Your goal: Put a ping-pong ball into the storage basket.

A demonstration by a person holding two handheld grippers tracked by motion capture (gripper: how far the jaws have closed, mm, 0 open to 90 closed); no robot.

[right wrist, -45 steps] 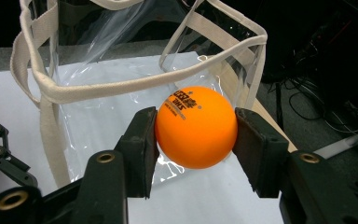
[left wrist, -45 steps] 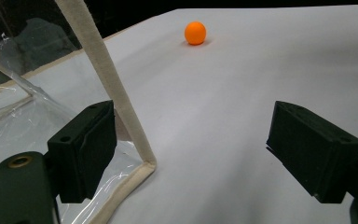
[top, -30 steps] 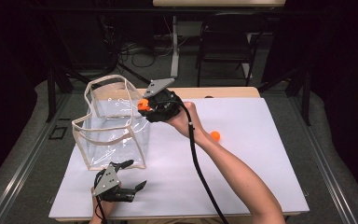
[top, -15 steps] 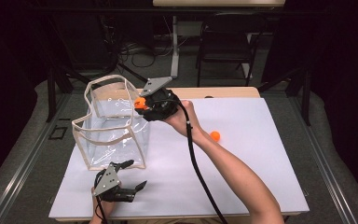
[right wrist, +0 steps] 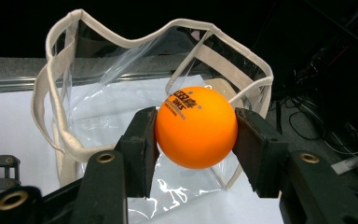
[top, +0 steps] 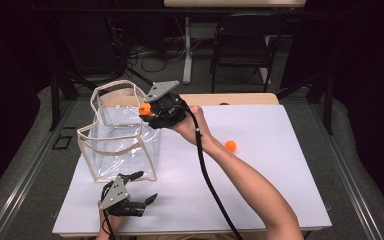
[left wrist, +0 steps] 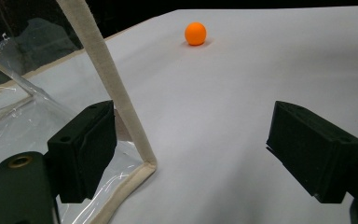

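A clear plastic bag (top: 120, 132) with cream fabric trim stands open at the left of the white table. My right gripper (top: 146, 111) hovers at the bag's right rim, shut on an orange ball (top: 144, 109). In the right gripper view the printed ball (right wrist: 196, 127) is pinched between both pads, with the bag's open mouth (right wrist: 121, 60) just beyond it. A second orange ball (top: 230, 145) lies loose on the table. My left gripper (top: 137, 187) rests open near the front edge. Its jaws straddle the bag's near corner trim (left wrist: 121, 102), and the loose ball (left wrist: 195, 33) lies far ahead.
The right gripper's black cable (top: 207, 175) trails along the forearm across the white table (top: 270, 195). A strip of wooden tabletop (top: 240, 99) shows at the back edge. A dark chair (top: 240, 45) and floor cables sit behind the table.
The right gripper with its ball has edged slightly left toward the bag's opening. The left gripper has stayed put.
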